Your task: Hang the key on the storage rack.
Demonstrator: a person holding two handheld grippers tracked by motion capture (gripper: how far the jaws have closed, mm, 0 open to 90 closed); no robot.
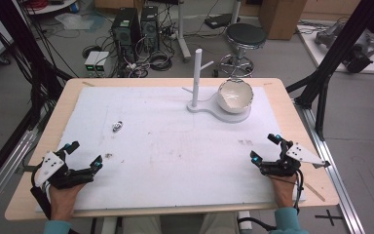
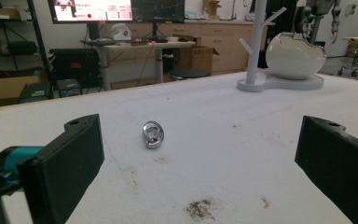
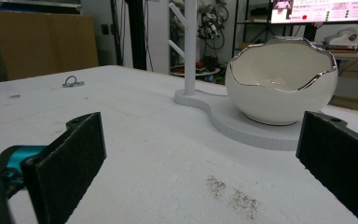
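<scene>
Both the left gripper [image 1: 84,155] and right gripper [image 1: 264,148] rest on the bench [image 1: 175,146] with jaws spread wide, holding nothing. A small metal ring [image 2: 153,134] lies ahead of the left one, the white egg-shaped bowl [image 3: 279,81] on its stand [image 3: 242,119] ahead of the right. No writing is legible.

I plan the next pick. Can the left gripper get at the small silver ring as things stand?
Probably yes: the left gripper is open, and only bare white mat lies between it and the silver ring.
</scene>
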